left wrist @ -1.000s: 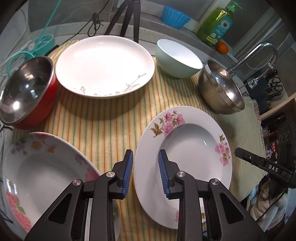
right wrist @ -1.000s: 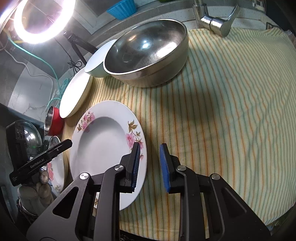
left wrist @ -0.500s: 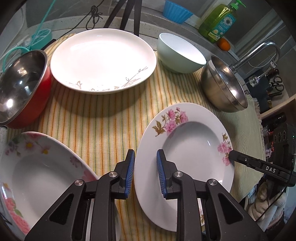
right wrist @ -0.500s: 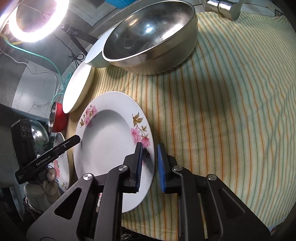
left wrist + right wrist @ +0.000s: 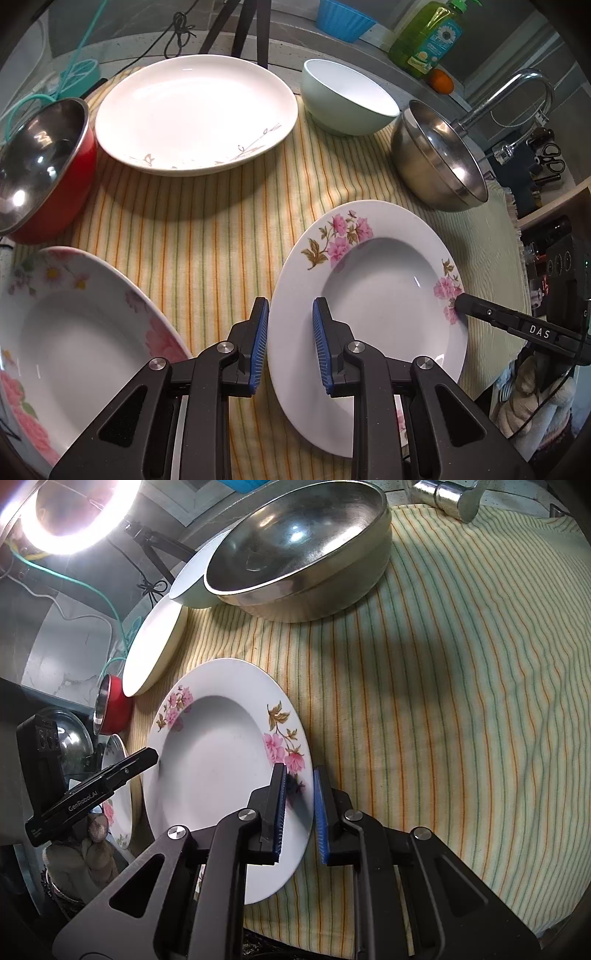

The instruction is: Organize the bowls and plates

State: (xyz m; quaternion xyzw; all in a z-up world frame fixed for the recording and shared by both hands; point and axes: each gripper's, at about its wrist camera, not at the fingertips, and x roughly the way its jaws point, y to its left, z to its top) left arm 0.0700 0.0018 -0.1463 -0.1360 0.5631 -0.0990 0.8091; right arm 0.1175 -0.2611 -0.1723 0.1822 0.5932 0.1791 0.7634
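Note:
A deep white plate with pink flowers [image 5: 384, 291] [image 5: 221, 768] lies on the striped cloth [image 5: 207, 236]. My left gripper [image 5: 290, 345] straddles its left rim, jaws a little apart. My right gripper [image 5: 300, 814] straddles its opposite rim, jaws narrow but not pinching it. A second flowered plate [image 5: 70, 332] lies at the left. A large plain white plate [image 5: 195, 110], a pale green bowl [image 5: 347, 96], a steel bowl [image 5: 439, 162] [image 5: 295, 550] and a red steel-lined bowl [image 5: 40, 162] stand further back.
A green soap bottle [image 5: 432, 33], an orange [image 5: 441, 79] and a blue bowl [image 5: 345, 18] stand on the ledge behind. A tap [image 5: 517, 88] rises at the right. A ring light [image 5: 70, 517] and its tripod stand at the back.
Both grippers have moved in over the rims of the flowered plate, one on each side. The jaws of both have narrowed slightly.

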